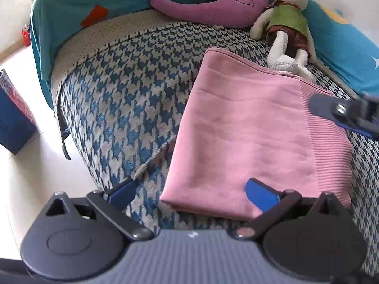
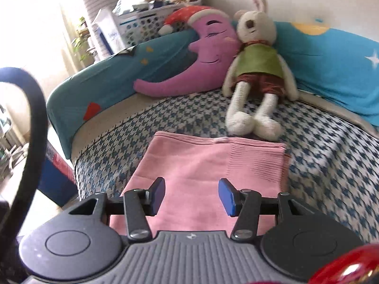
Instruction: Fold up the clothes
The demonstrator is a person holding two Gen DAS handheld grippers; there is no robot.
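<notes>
Already the pink garment (image 1: pixel 248 137) lies as a flat, squared packet on the houndstooth blanket (image 1: pixel 132 108) that covers the bed, its ribbed hem band (image 1: pixel 327 146) turned to one side and its folded edges running straight. Judging by that tidy outline, the folding looks nearly or wholly finished, and the packet sits near the front edge of the bed, probably because that is the spot easiest to reach from where the person stands.

The left hand-held gripper (image 1: pixel 191 191) hangs over the near corner of the garment with its jaws spread wide; one blue pad (image 1: pixel 260 195) is above the pink cloth and the other is off it over the blanket, so nothing is pinched. The right hand-held gripper (image 2: pixel 191 195) hovers over the near edge of the packet, its jaws partly apart with only flat cloth showing below the gap; it grips nothing either. In the left wrist view its tip (image 1: pixel 343 113) reaches in above the ribbed band. Both tools look positioned to smooth or to lift the packet, though which I cannot tell.

Beyond the far edge, a stuffed rabbit (image 2: pixel 257 71) in a green top rests with its feet just beside the garment, leaning on a purple moon cushion (image 2: pixel 203 59) and the teal bumper (image 2: pixel 113 71) behind.
</notes>
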